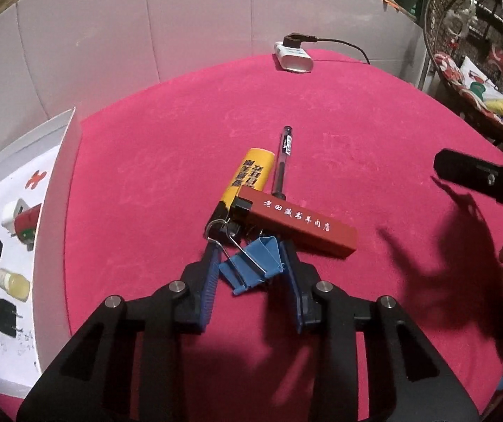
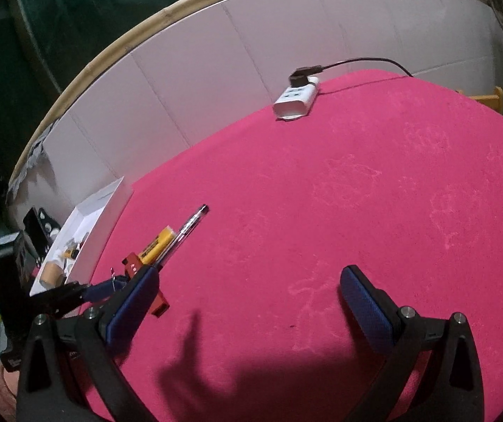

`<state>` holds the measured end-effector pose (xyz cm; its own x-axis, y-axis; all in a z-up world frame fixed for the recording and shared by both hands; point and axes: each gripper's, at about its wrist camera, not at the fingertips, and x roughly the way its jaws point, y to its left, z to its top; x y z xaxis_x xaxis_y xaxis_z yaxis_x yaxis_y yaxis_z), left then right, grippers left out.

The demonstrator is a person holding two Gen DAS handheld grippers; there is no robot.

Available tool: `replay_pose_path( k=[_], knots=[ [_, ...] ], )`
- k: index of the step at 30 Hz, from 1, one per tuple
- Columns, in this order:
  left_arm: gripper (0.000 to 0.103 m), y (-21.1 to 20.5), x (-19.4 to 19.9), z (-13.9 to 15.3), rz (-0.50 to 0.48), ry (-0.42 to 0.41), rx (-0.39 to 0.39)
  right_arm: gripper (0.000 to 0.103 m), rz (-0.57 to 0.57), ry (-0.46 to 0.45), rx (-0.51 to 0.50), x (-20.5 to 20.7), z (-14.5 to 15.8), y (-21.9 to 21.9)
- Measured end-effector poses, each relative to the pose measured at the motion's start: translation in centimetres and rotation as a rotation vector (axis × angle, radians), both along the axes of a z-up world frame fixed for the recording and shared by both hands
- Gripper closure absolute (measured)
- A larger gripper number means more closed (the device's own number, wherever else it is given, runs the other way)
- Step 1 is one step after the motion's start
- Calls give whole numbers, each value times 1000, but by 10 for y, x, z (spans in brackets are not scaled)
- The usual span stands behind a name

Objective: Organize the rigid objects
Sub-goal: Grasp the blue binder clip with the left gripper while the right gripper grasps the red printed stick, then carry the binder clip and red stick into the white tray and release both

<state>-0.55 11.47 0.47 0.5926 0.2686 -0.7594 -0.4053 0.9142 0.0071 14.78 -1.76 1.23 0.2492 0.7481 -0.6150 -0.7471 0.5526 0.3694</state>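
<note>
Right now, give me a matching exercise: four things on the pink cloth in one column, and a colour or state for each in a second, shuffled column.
Things:
1. binder clip
2. yellow lighter
3. pen
4. power strip

States:
A. has a black cable plugged in
B. between the left gripper fingers
C. black printed characters on its side
D. clear barrel, black cap

Pairs: 1-B, 2-C, 3-D, 4-A

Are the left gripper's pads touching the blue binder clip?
Touching. Left wrist view: blue binder clip sits between the left gripper fingers, right pad pressed against its edge.
</note>
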Motion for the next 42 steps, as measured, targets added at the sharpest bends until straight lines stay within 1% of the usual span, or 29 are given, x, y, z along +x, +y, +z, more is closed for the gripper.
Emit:
replay_pose_path(
  k=[4,6,7,8,9,11,13,15,16,18,20,21,22,24,26,28,33,38,42],
  knots=[
    [70,2,-11,3,30,-13,-14,0,165,-99,-69,-26,11,28],
    [70,2,-20,8,44,-31,-18,0,226,-175,-130,-42,13,47],
    [70,2,-24,11,49,-40,-17,0,257,-199,-144,-48,13,55],
    [70,2,-28,14,51,-49,-21,1,295,-215,-150,-53,14,62],
    [70,2,-30,15,53,-52,-23,5,329,-228,-156,-57,14,69],
    [70,3,-39,18,58,-68,-42,15,374,-248,-194,-61,10,82],
    [70,3,-44,20,64,-74,-44,37,422,-239,-215,-63,5,93],
    [70,3,-51,21,72,-79,-49,42,472,-235,-241,-66,-1,106],
    [70,3,-53,20,73,-81,-52,51,491,-234,-253,-68,-4,111],
    [70,3,-57,21,80,-89,-59,61,532,-233,-270,-77,-10,117],
    [70,3,-59,22,86,-96,-60,74,543,-269,-284,-83,-12,120],
    [70,3,-60,23,90,-100,-58,88,549,-254,-279,-83,-11,119],
    [70,3,-61,24,90,-104,-58,88,551,-231,-269,-82,-10,117],
    [70,3,-63,28,91,-118,-62,88,541,-224,-257,-82,-9,110],
    [70,2,-66,31,94,-132,-61,88,513,-196,-221,-81,-6,100],
    [70,1,-70,38,103,-151,-53,88,460,-193,-170,-81,3,90],
    [70,3,-84,69,136,-228,-3,88,398,-243,-83,-91,41,79],
    [70,16,-110,93,202,-284,40,88,420,-296,-34,-108,71,90],
    [70,30,-135,105,275,-312,57,88,434,-322,-23,-123,80,103]
  ],
)
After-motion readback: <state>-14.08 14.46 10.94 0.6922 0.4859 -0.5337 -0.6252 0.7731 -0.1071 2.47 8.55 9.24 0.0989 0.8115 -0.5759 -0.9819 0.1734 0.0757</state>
